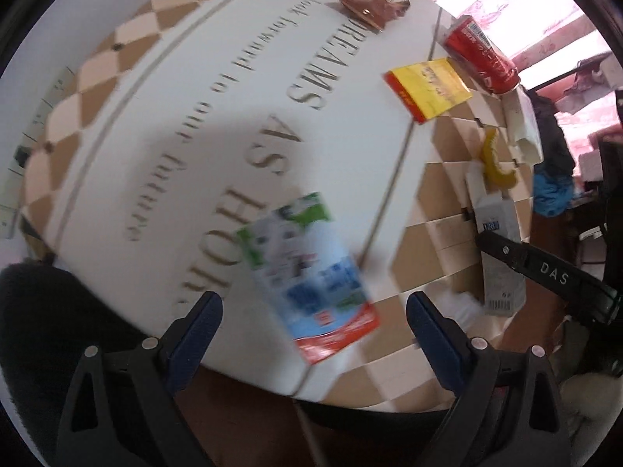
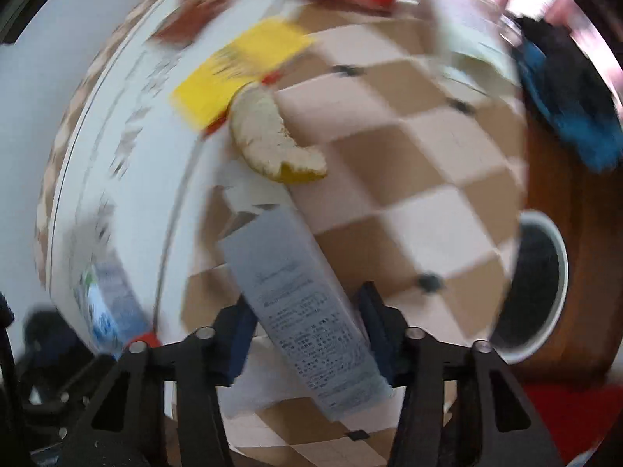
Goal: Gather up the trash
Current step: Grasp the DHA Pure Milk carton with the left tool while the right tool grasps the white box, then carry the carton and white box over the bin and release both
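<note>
My left gripper [image 1: 313, 305] is open, its fingers on either side of a blue, white and green carton [image 1: 307, 272] lying on the table. My right gripper [image 2: 305, 311] is shut on a long grey box [image 2: 300, 311], also seen in the left wrist view [image 1: 496, 249]. A yellow peel [image 2: 272, 138] lies just beyond it and shows in the left wrist view [image 1: 496, 161]. A yellow box [image 1: 428, 87], a red can [image 1: 481, 56] and a brown wrapper [image 1: 372, 4] lie farther off.
The table has a white mat with lettering [image 1: 194, 116] over a checkered cloth [image 2: 409, 155]. A white-rimmed bin [image 2: 539, 288] stands on the floor to the right of the table. Blue and black cloth [image 2: 568, 89] lies beyond it.
</note>
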Demonstrator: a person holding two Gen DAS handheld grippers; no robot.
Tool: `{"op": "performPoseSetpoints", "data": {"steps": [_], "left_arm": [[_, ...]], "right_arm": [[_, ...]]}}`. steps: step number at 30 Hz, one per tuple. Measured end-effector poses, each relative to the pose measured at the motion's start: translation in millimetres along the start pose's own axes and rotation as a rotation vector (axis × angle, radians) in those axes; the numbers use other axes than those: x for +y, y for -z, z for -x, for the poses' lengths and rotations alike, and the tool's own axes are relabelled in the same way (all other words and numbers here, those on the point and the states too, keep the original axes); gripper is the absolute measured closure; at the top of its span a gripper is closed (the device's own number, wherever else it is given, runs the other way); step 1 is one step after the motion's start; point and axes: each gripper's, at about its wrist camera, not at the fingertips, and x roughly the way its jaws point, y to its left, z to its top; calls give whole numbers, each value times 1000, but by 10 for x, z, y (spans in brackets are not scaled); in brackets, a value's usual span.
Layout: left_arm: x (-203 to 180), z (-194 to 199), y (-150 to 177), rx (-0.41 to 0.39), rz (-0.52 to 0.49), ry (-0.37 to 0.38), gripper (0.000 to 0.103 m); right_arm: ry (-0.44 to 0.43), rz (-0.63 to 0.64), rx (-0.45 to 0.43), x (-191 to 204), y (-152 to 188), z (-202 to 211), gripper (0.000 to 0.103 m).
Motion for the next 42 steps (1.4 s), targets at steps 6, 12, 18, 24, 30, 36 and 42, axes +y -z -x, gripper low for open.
{"op": "performPoseSetpoints", "data": {"steps": [6,12,18,24,30,36,42], "left_arm": [[-236,-208,-96,60,36,1,42],[-410,-126,-64,-37,-149,-119,47],[-428,-108,-118,-71,-281,-182,49],[-273,-170,-112,-11,-263,-160,48],[-254,-262,-45,-30,-291,-188,49],[-265,-243,89,-65,-284,-195,51],[-317,-252,24,-70,-276,-208,52]], "right_arm": [[-59,-152,8,-467,38,97,54],[-28,-95,1,-495,161,110,47],[9,-36,-39,-390,292,35,59],[-8,-91,-45,-435,497,83,61],[3,-117,-44,-440,760,34,61],[45,-105,-71,-350,800,16,57],[43,-148,-123,-373,867,37,59]]}}
